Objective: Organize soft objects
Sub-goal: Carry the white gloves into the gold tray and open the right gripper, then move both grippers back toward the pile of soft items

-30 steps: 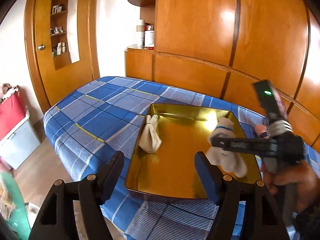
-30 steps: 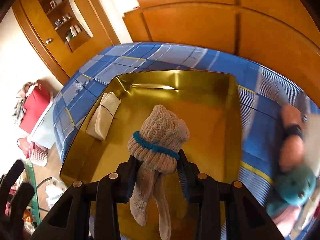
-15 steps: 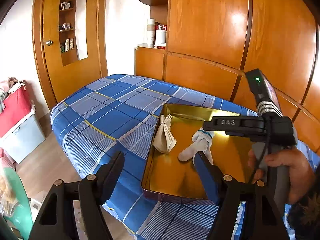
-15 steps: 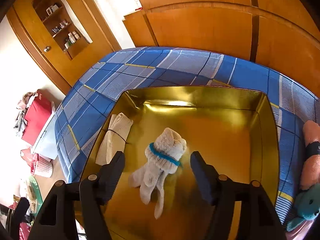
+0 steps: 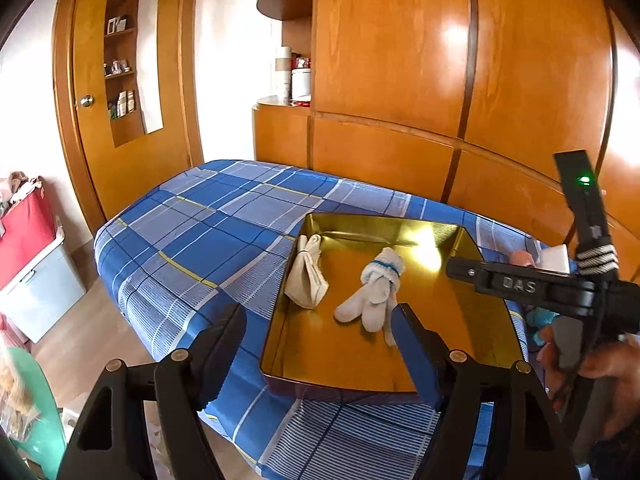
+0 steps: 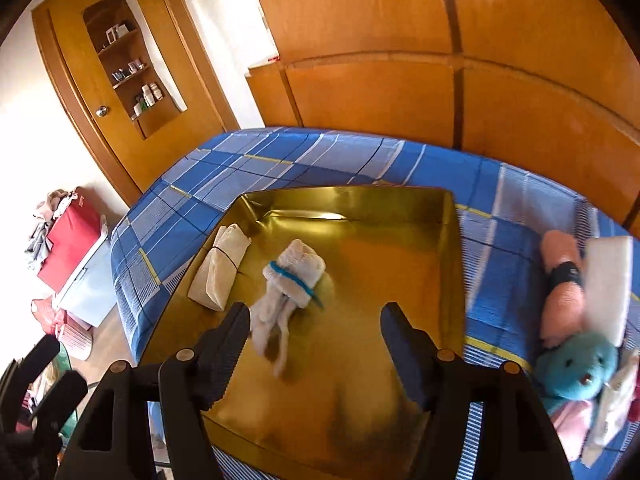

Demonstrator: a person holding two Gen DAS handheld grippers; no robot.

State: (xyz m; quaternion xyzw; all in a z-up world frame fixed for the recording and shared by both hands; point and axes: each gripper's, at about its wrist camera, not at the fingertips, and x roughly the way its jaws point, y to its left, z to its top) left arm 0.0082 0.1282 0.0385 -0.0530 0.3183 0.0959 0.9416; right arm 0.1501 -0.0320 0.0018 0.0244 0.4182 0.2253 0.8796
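A white sock bundle with a teal band (image 6: 292,280) (image 5: 376,292) lies loose in the gold tray (image 6: 380,264) (image 5: 340,360), beside a folded cream cloth (image 6: 220,272) (image 5: 306,276) at the tray's left side. My right gripper (image 6: 315,310) hangs open above the tray's near half, its pads off the socks. My left gripper (image 5: 318,312) hovers before the tray's near left corner, its jaws opening with nothing between them. On the bed right of the tray lie a pink roll (image 6: 560,292), a teal teddy (image 6: 580,372) and a white foam block (image 6: 608,280).
The tray rests on a bed with a blue plaid cover (image 5: 200,240). Wooden wardrobe panels (image 5: 400,80) stand behind it, with a door (image 5: 88,120) at the left. A red box on a pale bin (image 5: 24,240) sits on the floor at the left.
My right gripper opened and let go of the sock bundle, which now lies in the tray. It then pulled back and up. The left gripper barely moved.
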